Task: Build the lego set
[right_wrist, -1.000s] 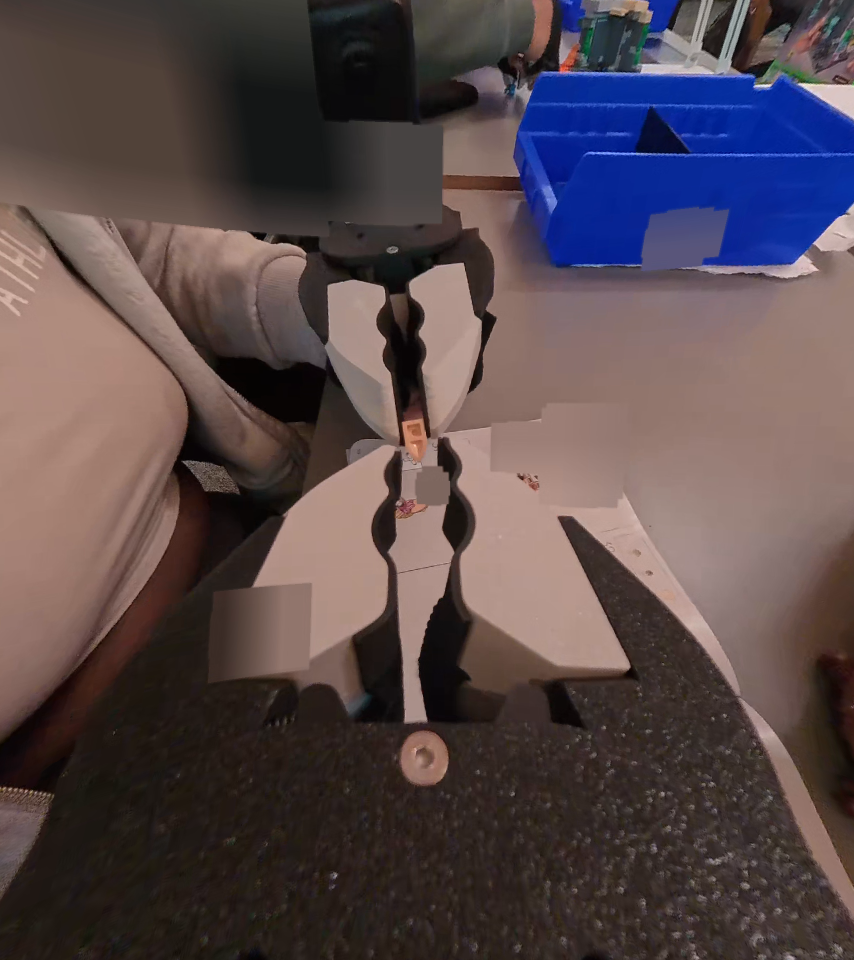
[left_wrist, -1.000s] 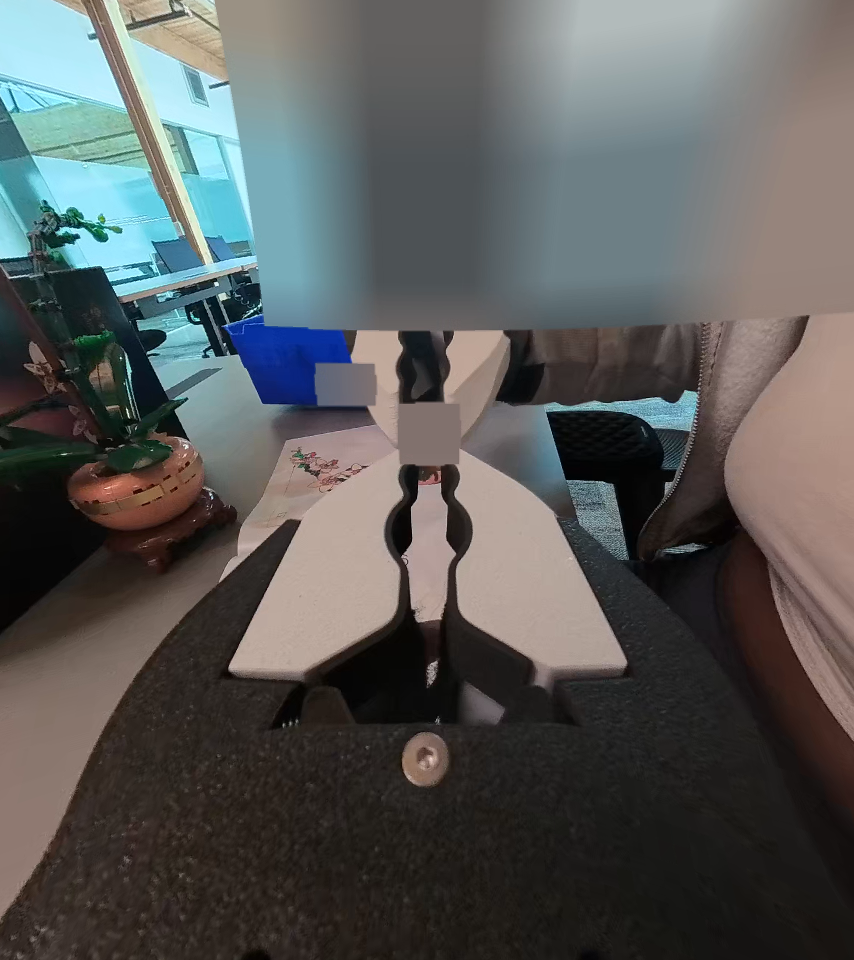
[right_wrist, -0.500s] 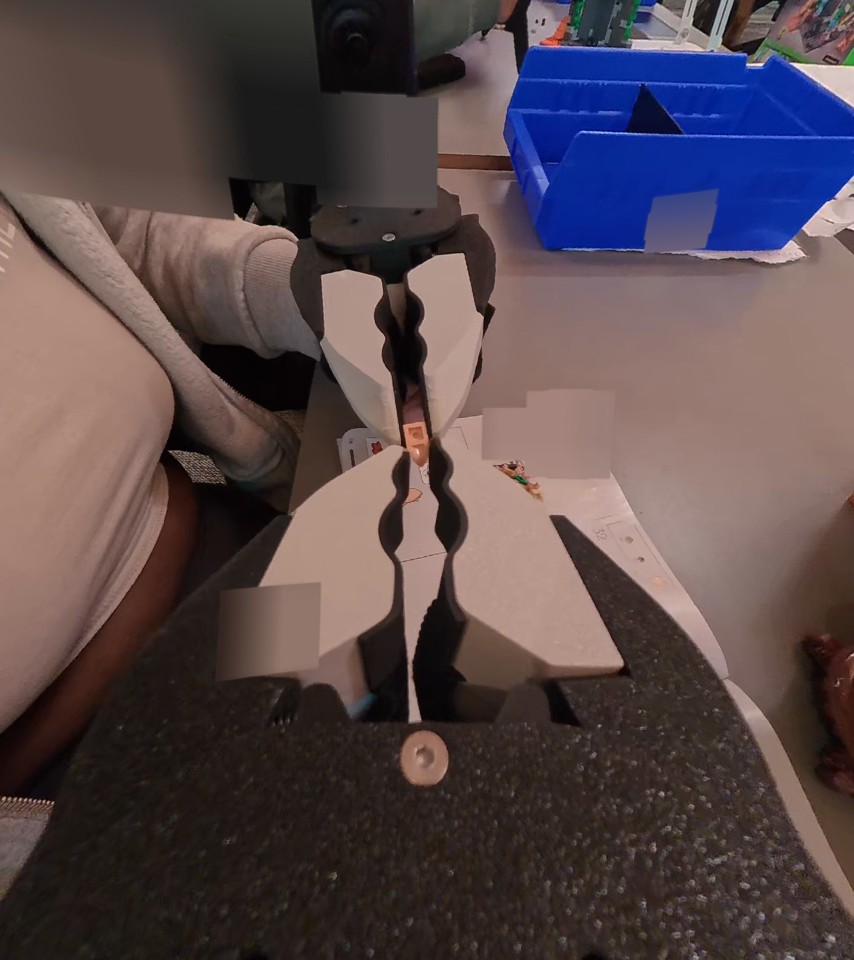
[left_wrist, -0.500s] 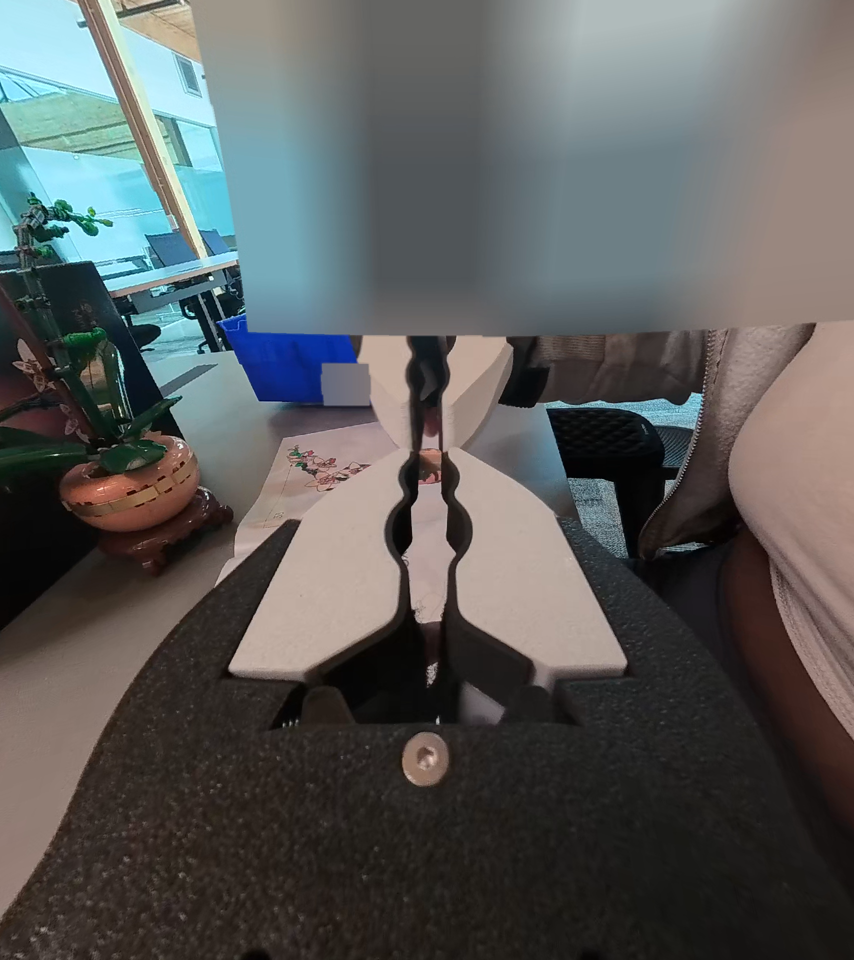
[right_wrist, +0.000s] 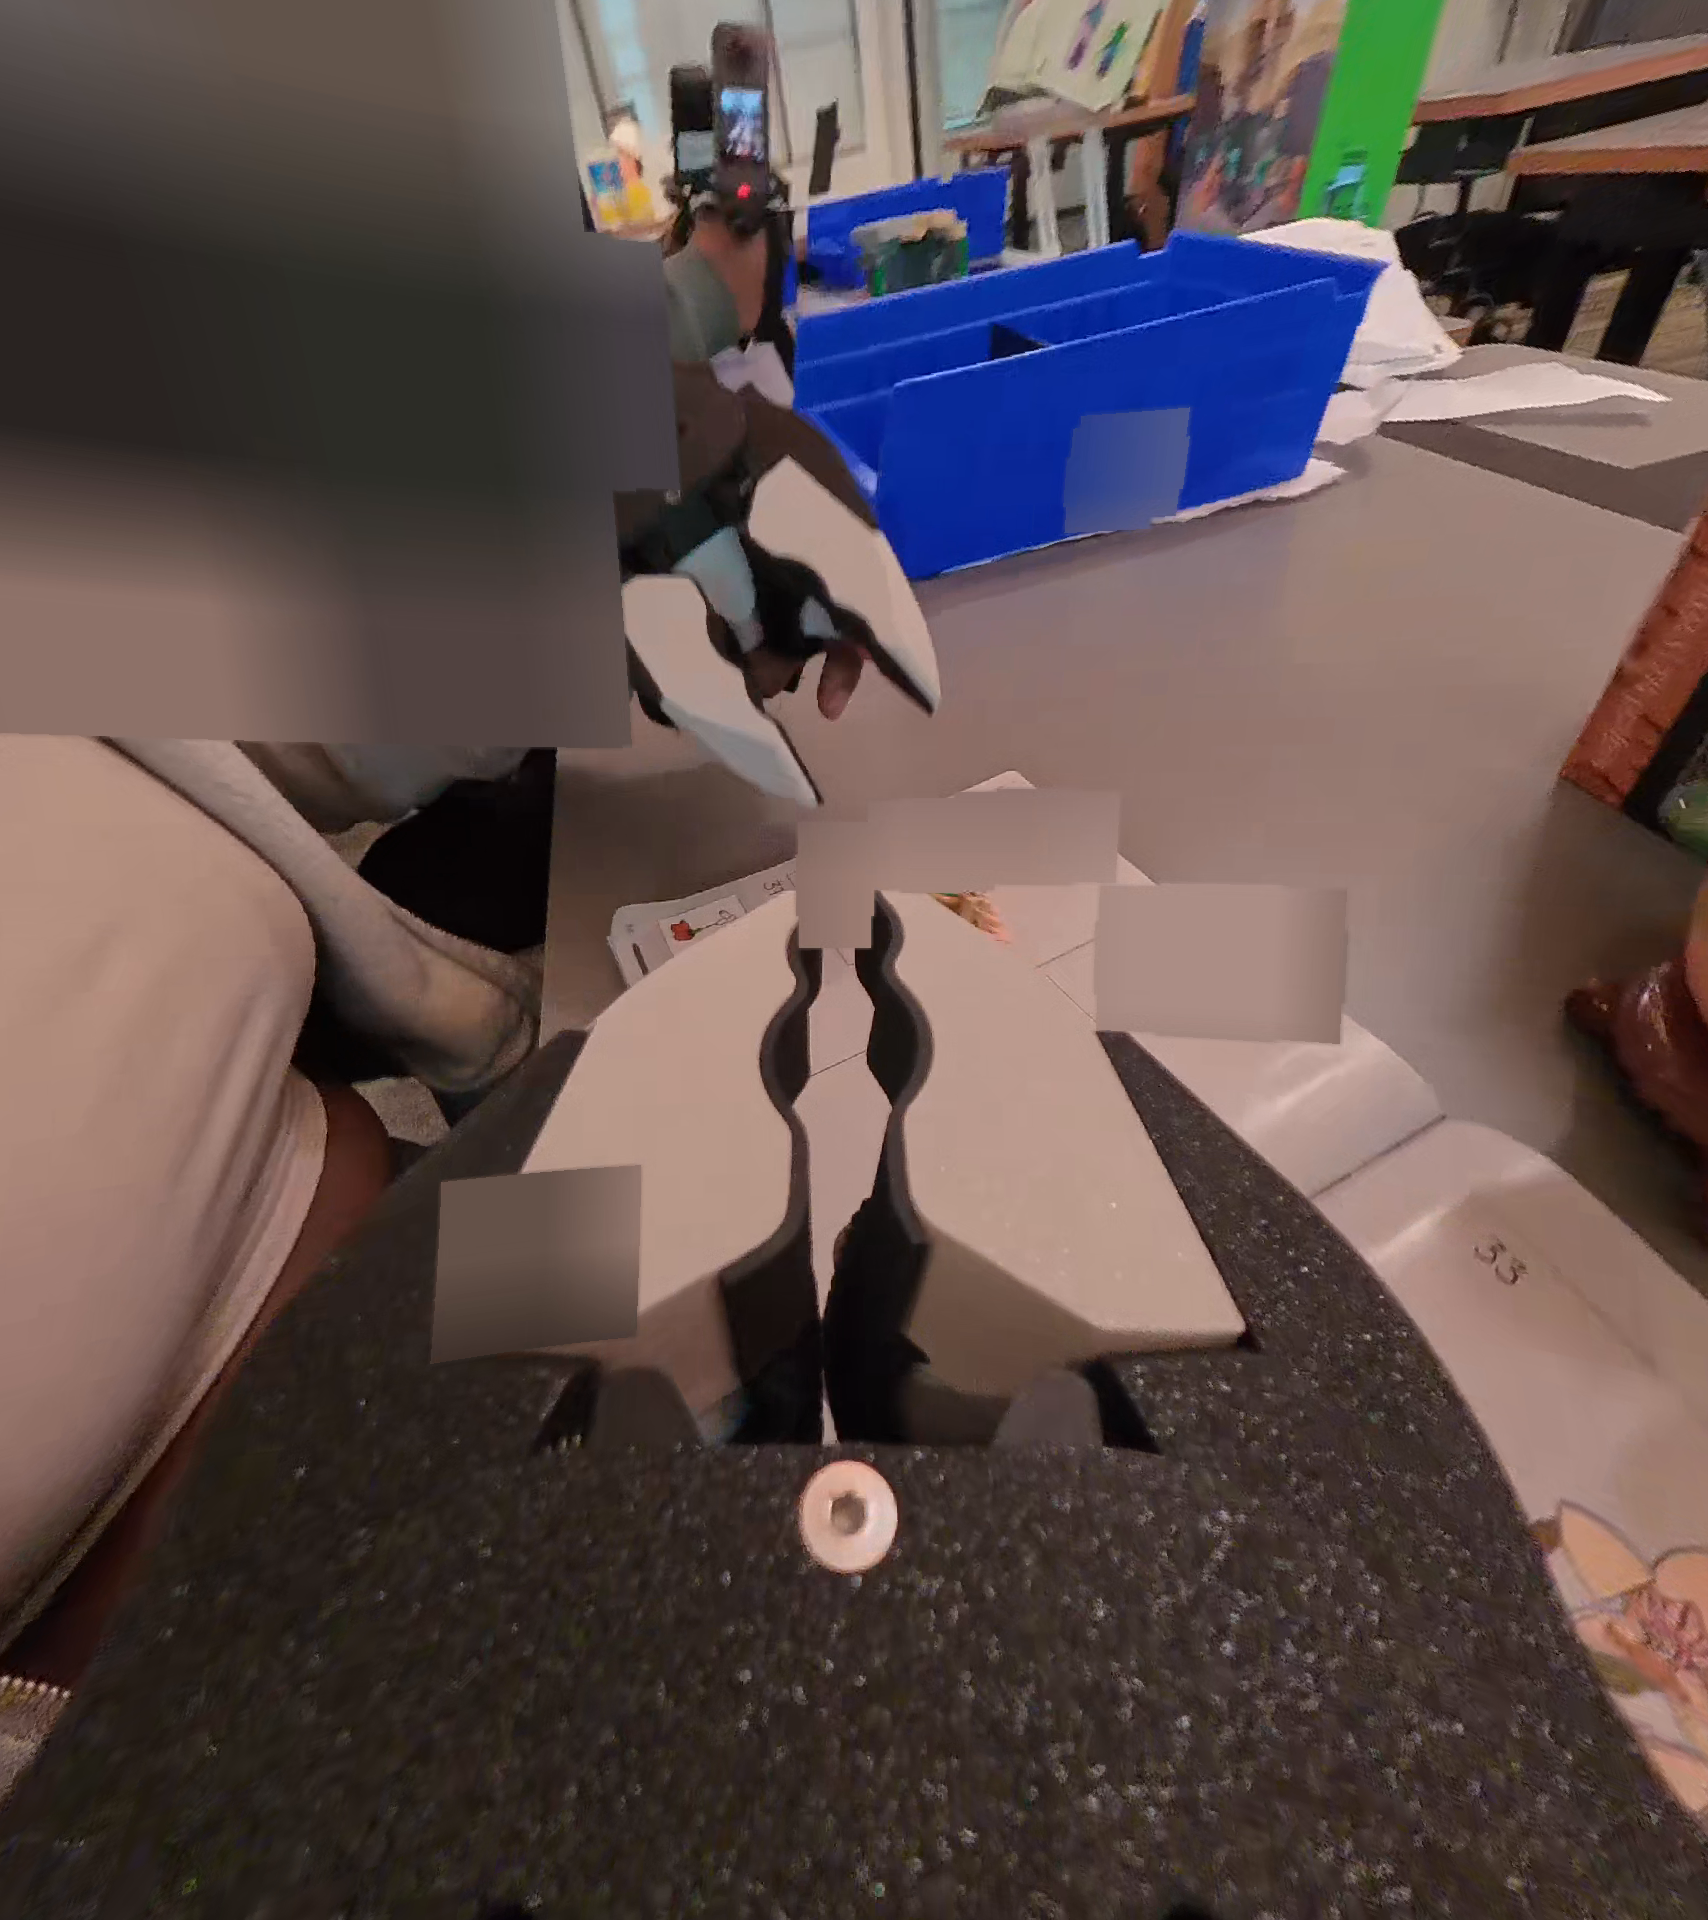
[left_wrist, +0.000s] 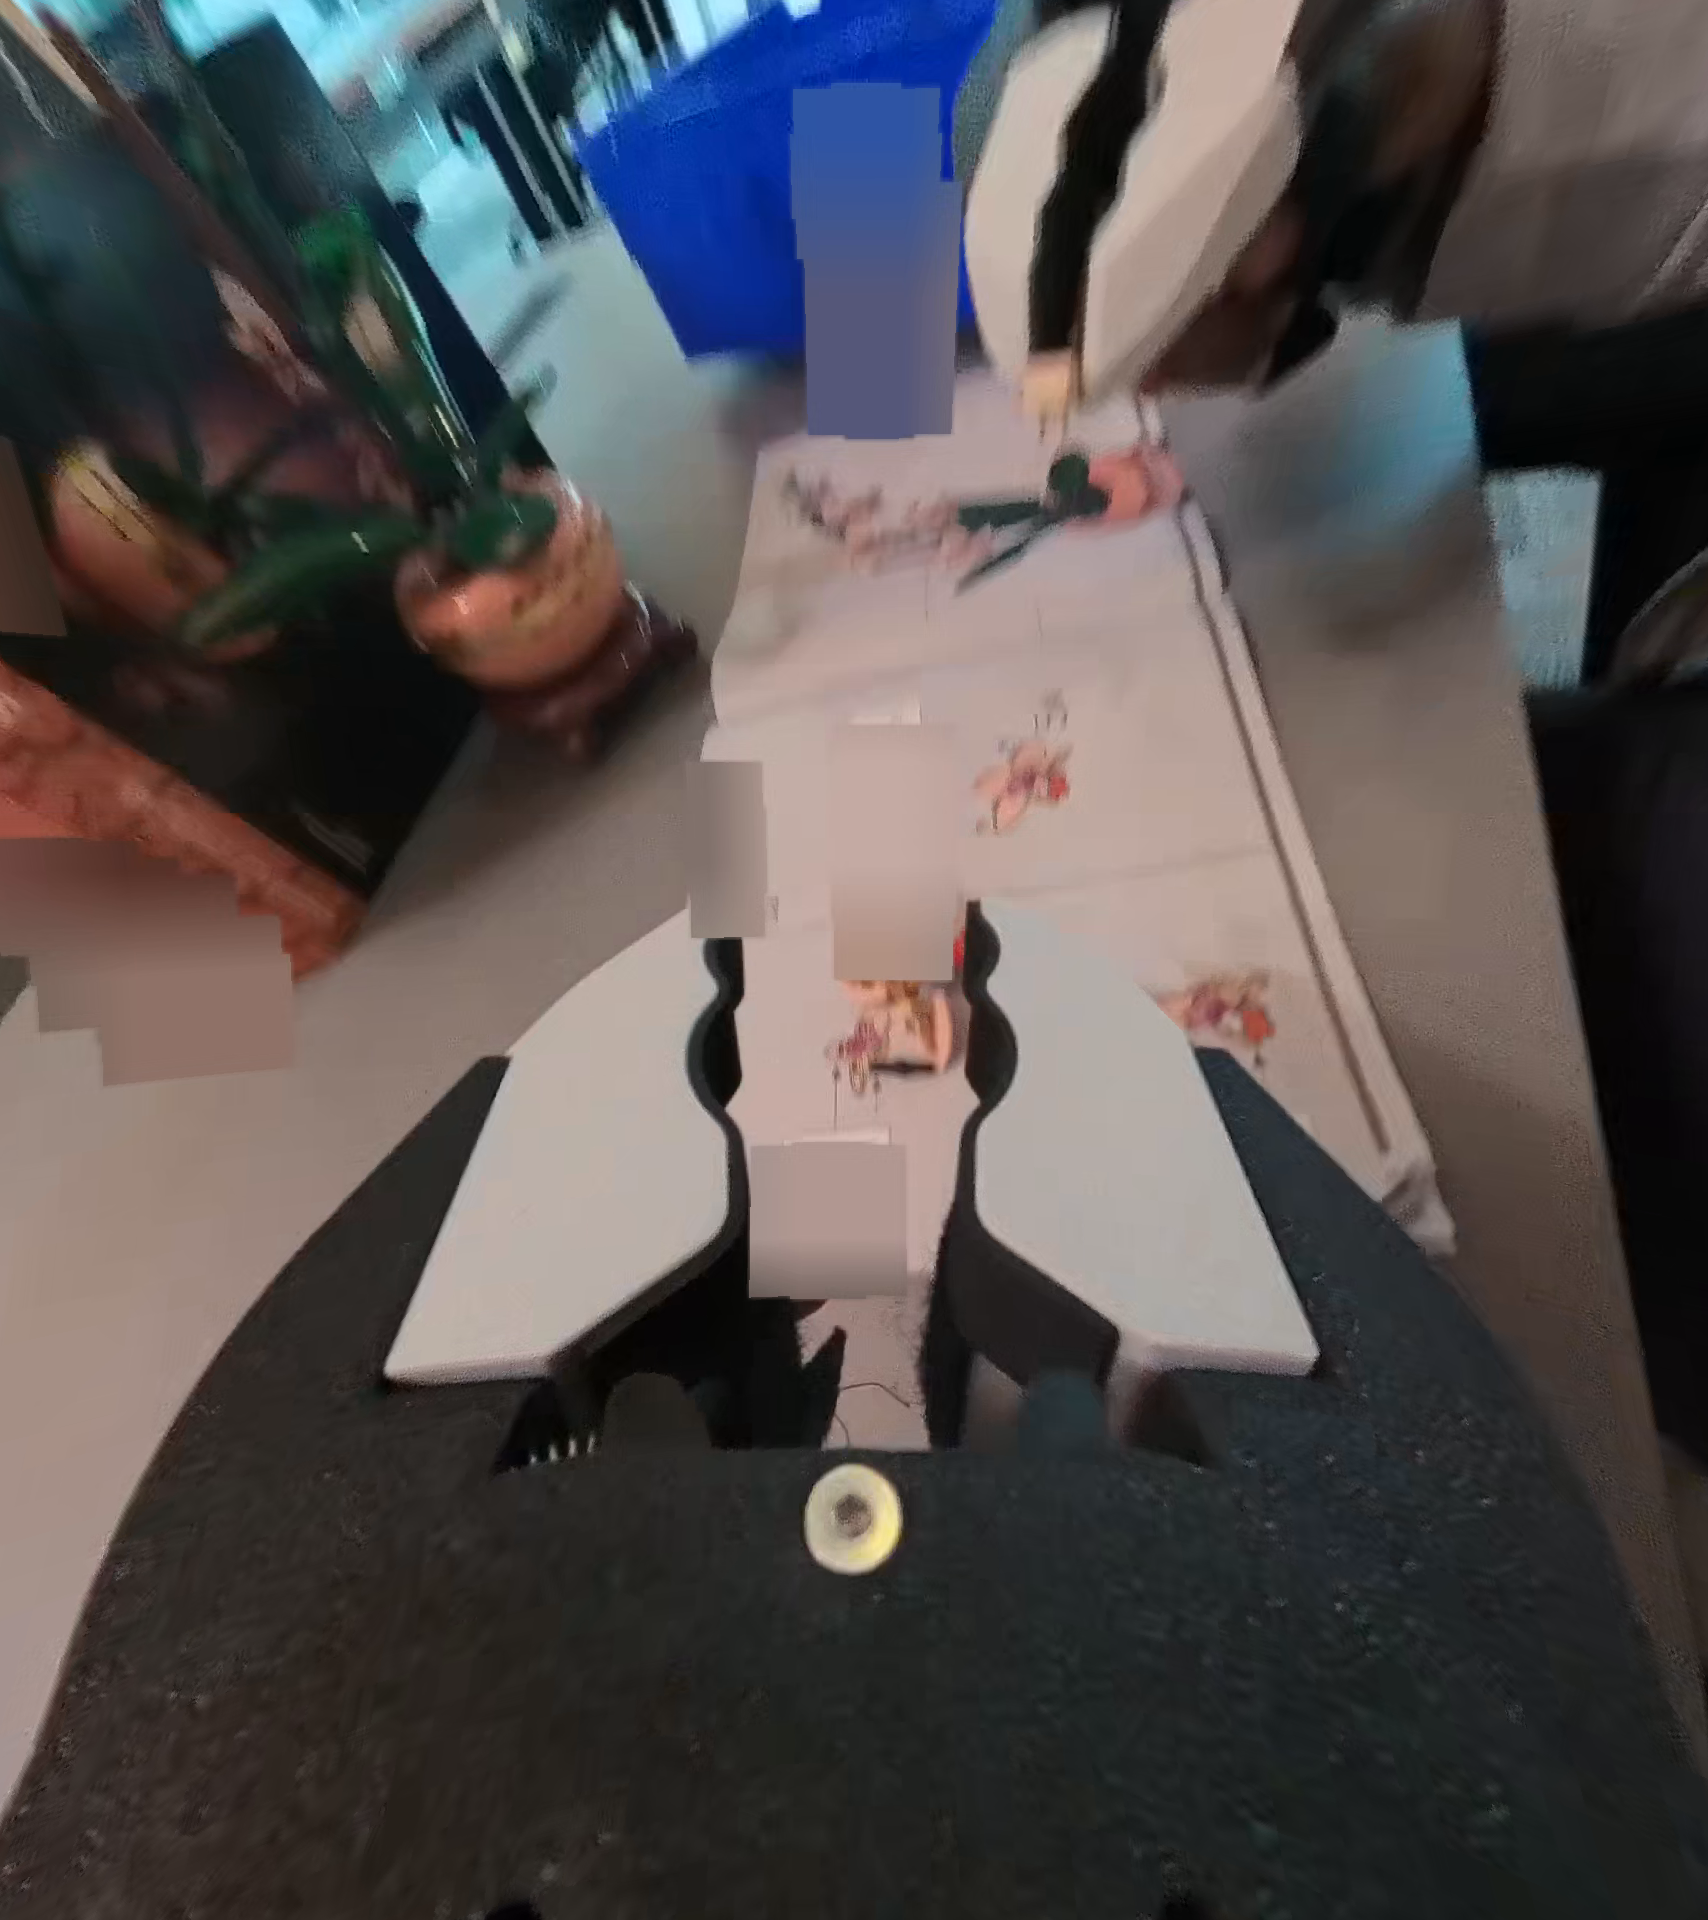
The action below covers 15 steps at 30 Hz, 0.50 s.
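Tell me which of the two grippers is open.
The left gripper: its fingers stand wide apart, while the fingers of the right gripper are almost together.

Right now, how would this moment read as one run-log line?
left gripper open over instruction booklet | right gripper shut on small tan piece | lego plant pot standing beside booklet

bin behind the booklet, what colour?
Solid blue bin, with a dark divider inside. Clearest in the right wrist view.
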Tool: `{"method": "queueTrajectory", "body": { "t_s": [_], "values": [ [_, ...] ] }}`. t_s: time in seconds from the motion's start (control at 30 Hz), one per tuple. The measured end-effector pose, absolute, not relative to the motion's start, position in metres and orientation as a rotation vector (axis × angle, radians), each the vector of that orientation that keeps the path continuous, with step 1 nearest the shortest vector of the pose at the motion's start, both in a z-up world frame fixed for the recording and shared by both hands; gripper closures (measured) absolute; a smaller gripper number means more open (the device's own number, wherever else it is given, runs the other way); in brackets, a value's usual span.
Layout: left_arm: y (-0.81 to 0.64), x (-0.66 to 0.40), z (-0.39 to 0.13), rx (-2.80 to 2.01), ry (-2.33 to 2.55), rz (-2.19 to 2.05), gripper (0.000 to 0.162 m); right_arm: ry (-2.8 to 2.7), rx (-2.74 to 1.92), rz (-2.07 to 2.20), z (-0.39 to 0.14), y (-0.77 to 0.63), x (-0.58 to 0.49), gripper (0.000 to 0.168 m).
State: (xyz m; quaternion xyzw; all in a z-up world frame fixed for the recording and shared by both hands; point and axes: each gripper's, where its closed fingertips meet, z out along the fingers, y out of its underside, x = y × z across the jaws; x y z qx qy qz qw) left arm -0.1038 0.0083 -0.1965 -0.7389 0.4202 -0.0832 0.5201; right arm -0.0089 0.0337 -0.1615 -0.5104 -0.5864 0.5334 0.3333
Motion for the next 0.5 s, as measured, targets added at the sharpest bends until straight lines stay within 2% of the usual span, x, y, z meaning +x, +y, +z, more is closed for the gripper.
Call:
{"method": "queueTrajectory", "body": {
  "t_s": [0.17,0.33,0.5],
  "values": [
    [0.015,-0.106,-0.237,-1.910,1.189,-0.255,0.114,-1.472,-1.355,1.452,-0.167,0.037,-0.003,0.162],
    [0.024,-0.099,-0.232,-1.926,1.267,-0.566,0.110,-1.490,-1.349,1.462,-0.169,0.036,-0.003,0.162],
    [0.027,-0.091,-0.239,-1.956,1.389,-0.638,0.112,-1.475,-1.357,1.499,-0.171,0.038,-0.004,0.162]
  ]
}}
